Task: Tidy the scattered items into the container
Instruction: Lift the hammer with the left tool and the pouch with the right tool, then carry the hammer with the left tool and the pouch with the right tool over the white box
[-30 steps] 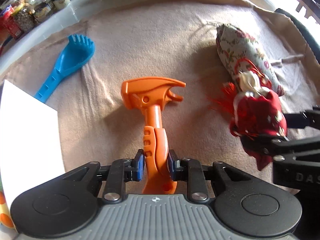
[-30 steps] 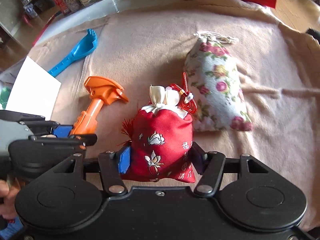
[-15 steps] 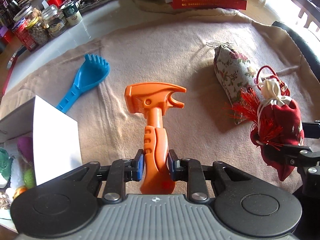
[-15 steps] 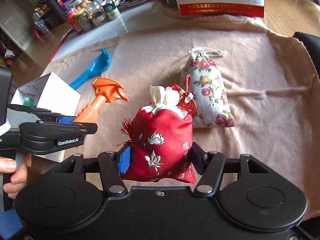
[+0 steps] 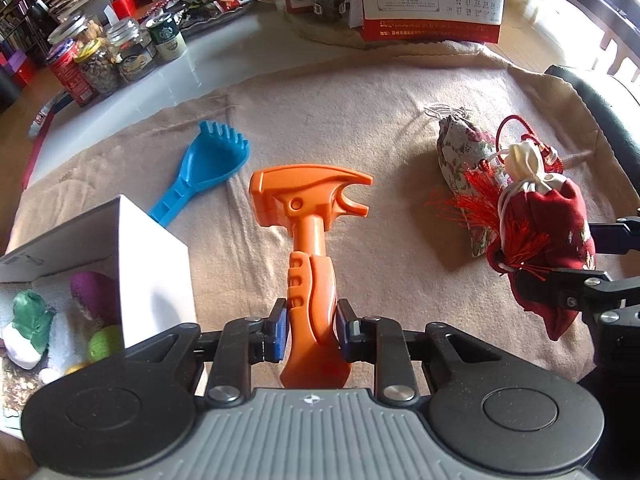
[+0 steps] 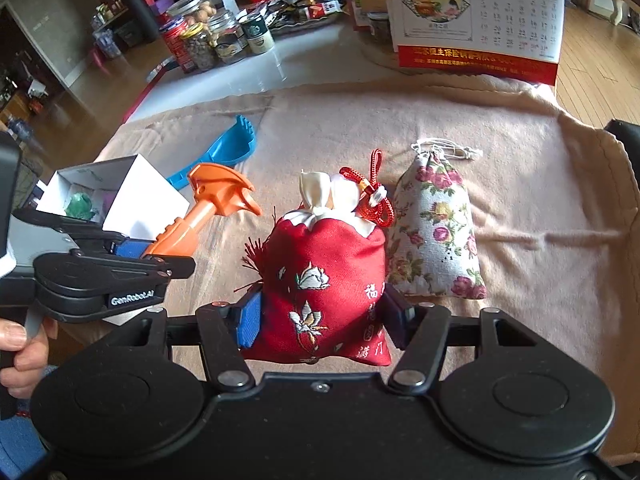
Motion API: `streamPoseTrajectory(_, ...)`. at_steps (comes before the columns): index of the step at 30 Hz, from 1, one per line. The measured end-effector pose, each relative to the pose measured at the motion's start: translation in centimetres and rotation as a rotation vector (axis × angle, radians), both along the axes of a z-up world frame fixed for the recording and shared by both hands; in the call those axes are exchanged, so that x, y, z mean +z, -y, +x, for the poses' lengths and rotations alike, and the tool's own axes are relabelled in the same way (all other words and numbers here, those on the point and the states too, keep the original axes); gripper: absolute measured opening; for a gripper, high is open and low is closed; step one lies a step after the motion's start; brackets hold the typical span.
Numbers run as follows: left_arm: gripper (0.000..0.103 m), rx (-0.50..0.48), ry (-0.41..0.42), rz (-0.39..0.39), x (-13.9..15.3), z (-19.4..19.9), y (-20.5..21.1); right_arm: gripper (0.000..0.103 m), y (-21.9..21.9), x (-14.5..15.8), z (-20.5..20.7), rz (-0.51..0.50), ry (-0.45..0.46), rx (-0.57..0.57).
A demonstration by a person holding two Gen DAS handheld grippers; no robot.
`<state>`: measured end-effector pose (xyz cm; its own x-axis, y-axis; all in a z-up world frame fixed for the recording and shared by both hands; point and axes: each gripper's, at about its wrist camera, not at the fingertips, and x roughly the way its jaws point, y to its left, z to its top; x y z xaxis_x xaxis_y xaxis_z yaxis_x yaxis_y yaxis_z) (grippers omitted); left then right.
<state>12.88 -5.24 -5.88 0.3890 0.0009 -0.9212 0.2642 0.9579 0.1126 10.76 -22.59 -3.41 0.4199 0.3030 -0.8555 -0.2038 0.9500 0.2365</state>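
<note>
Left gripper (image 5: 311, 328) clamps the orange toy hammer (image 5: 310, 216) by its handle, held above the beige blanket (image 5: 340, 120); right gripper (image 6: 320, 316) pinches the red pouch (image 6: 326, 276), also aloft; white box (image 5: 152, 264) sits at the blanket's left edge; floral pouch (image 6: 436, 232) and blue scoop (image 5: 200, 172) lie mid-blanket.

We note open blanket (image 5: 360, 128) between rake (image 5: 208, 166) and floral pouch (image 5: 464, 160): free passage there. White box (image 5: 154, 272) stands at left, top open, its near wall just beside left gripper (image 5: 312, 330). Right gripper (image 6: 320, 318) close at right, narrowing gap between the two. Far edge blocked by jars (image 5: 108, 60) and calendar (image 5: 432, 0). Right of pouch, blanket bare.
</note>
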Motion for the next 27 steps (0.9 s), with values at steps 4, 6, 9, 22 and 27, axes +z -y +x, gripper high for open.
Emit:
streamPoseTrajectory(4, 0.025, 0.003, -0.006, -0.027, 1.2, -0.6, -1.0, 0.058, -0.7, 0.2, -0.1, -0.01, -0.001, 0.023)
streamPoseTrajectory(6, 0.025, 0.006, -0.013, -0.05, 1.8, -0.9, -1.5, 0.058, -1.0, 0.3, -0.2, -0.012, -0.002, 0.033)
streamPoseTrajectory(9, 0.025, -0.002, -0.017, -0.06, 2.5, -1.7, -2.1, 0.058, -1.5, 0.2, -0.3, -0.009, -0.007, 0.043)
streamPoseTrajectory(22, 0.025, -0.049, -0.027, -0.072, 4.3, -5.2, -5.4, 0.058, -4.0, 0.2, -0.7, -0.021, -0.025, 0.099)
streamPoseTrajectory(27, 0.025, -0.043, -0.016, -0.066, 5.2, -5.9, -7.8, 0.058, -5.5, 0.4, -0.7, -0.028, -0.026, 0.125)
